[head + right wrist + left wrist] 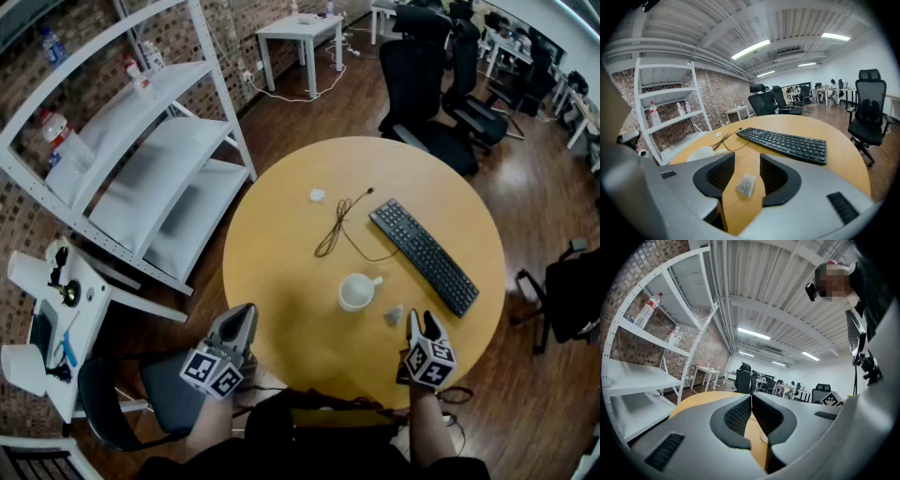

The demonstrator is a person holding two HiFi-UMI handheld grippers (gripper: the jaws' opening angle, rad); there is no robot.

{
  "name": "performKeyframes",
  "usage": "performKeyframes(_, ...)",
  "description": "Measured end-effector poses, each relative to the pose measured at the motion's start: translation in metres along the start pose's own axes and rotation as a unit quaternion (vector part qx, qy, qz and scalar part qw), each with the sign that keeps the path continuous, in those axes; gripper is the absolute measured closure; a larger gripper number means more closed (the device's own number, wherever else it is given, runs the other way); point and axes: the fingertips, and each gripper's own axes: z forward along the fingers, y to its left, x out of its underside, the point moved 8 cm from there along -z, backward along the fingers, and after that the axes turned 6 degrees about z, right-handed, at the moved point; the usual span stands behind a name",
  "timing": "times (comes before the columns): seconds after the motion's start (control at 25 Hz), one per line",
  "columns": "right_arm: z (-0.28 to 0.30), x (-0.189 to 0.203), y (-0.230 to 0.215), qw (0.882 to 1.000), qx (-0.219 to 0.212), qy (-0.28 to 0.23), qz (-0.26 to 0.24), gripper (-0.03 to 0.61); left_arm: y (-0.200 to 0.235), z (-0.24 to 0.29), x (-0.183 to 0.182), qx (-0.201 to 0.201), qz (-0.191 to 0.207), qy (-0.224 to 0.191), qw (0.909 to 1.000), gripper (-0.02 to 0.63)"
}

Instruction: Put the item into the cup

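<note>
A small grey tea bag (394,315) lies on the round wooden table (281,244), just right of a white cup (356,292) that stands upright. My right gripper (422,322) is at the table's near edge, right behind the bag. In the right gripper view the tea bag (745,185) rests on the wood between the open jaws of my right gripper (746,161), and neither pad touches it. The cup (701,153) shows to the left beyond the jaw. My left gripper (245,312) hovers off the table's near left edge, shut (751,399) with nothing in it.
A black keyboard (424,256) lies slantwise to the right of the cup. A dark cable (337,225) curls behind the cup, with a small white scrap (317,195) beyond it. A white shelf rack (141,141) stands to the left, and office chairs (422,84) stand behind the table.
</note>
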Motion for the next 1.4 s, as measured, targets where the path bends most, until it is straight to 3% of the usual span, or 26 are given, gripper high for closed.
performKeyframes(0.36, 0.081, 0.035, 0.002, 0.990, 0.118, 0.073, -0.013, 0.328, 0.042, -0.010, 0.002, 0.013, 0.011, 0.026, 0.9995, 0.606)
performKeyframes(0.68, 0.108, 0.039, -0.005, 0.981, 0.154, 0.114, -0.018, 0.328, 0.059, -0.021, 0.018, 0.022, -0.006, 0.047, 0.9986, 0.606)
performKeyframes(0.8, 0.104, 0.052, -0.007, 0.965, 0.181, 0.192, 0.003, 0.329, 0.056, -0.016, 0.021, 0.038, -0.011, 0.047, 0.9981, 0.606)
performKeyframes(0.92, 0.097, 0.062, -0.002, 0.955, 0.180, 0.235, -0.001, 0.390, 0.052, -0.012, 0.020, 0.054, -0.015, 0.047, 0.9973, 0.606)
performKeyframes(0.96, 0.096, 0.061, -0.001, 0.956, 0.178, 0.233, -0.016, 0.436, 0.052, -0.012, 0.020, 0.056, -0.016, 0.048, 0.9971, 0.606)
performKeyframes(1.08, 0.098, 0.048, 0.004, 0.974, 0.148, 0.156, -0.074, 0.443, 0.054, -0.011, 0.022, 0.059, -0.019, 0.047, 0.9970, 0.606)
performKeyframes(1.16, 0.092, 0.043, 0.010, 0.981, 0.127, 0.116, -0.085, 0.445, 0.054, -0.009, 0.023, 0.061, -0.019, 0.045, 0.9969, 0.606)
performKeyframes(1.4, 0.060, 0.003, 0.042, 0.990, 0.072, 0.009, -0.120, 0.446, 0.048, -0.002, 0.024, 0.072, -0.018, 0.036, 0.9966, 0.606)
